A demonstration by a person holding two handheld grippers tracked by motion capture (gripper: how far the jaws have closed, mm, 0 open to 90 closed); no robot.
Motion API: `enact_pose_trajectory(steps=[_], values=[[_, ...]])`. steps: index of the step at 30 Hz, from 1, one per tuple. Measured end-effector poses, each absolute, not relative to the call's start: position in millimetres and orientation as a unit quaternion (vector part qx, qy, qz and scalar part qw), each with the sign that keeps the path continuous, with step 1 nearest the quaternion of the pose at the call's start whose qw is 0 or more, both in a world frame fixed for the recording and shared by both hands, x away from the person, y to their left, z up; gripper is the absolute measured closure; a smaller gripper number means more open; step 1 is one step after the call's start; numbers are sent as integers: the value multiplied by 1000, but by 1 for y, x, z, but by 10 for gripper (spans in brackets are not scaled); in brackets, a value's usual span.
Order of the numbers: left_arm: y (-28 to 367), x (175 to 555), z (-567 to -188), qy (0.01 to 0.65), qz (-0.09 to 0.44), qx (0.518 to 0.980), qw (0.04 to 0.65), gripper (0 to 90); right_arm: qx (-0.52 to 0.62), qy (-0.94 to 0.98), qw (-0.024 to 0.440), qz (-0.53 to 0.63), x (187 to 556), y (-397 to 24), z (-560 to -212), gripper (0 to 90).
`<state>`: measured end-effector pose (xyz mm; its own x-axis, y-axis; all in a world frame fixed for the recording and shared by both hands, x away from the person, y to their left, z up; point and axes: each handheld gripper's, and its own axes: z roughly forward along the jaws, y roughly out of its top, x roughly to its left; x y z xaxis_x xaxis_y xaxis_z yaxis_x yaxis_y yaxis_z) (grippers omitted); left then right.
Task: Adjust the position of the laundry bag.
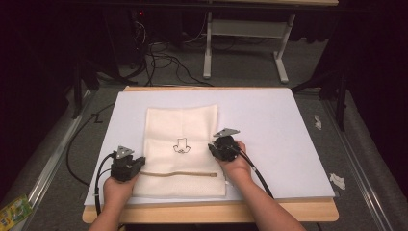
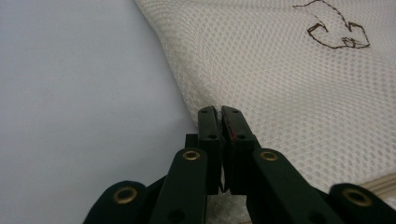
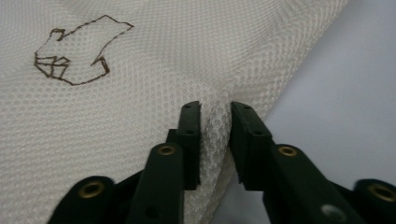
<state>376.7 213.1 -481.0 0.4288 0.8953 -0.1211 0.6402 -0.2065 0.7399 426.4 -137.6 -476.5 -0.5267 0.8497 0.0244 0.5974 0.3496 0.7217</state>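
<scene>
A cream mesh bag (image 1: 180,130) lies flat on the white board (image 1: 269,125), with a brown outline drawing (image 1: 181,146) at its middle and a brown zipper (image 1: 178,174) near its front edge. My left gripper (image 1: 142,161) sits at the bag's left edge, near the zipper. In the left gripper view this gripper (image 2: 219,112) is shut on the edge of the mesh (image 2: 289,84). My right gripper (image 1: 211,147) is at the bag's right edge. In the right gripper view this gripper (image 3: 215,107) has a raised fold of mesh (image 3: 140,116) pinched between its jaws.
The board rests on a wooden table (image 1: 207,211). Bare white board (image 1: 288,159) stretches to the right of the bag. Crumpled white scraps (image 1: 337,180) lie on the grey floor at the right. A green packet (image 1: 14,211) lies at the bottom left. Cables (image 1: 159,57) and a white frame (image 1: 245,29) stand behind.
</scene>
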Motion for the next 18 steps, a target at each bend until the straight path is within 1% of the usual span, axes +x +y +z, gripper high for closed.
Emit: enact_pose_trajectory(steps=[2, 9, 18], values=[[210, 375, -479, 502, 170, 760, 376, 878, 446, 803, 180, 352, 422, -143, -474, 849], [188, 371, -474, 471, 174, 774, 386, 878, 446, 798, 195, 355, 414, -164, -470, 858], [144, 375, -474, 425, 168, 800, 388, 878, 475, 782, 202, 349, 409, -211, -469, 855]])
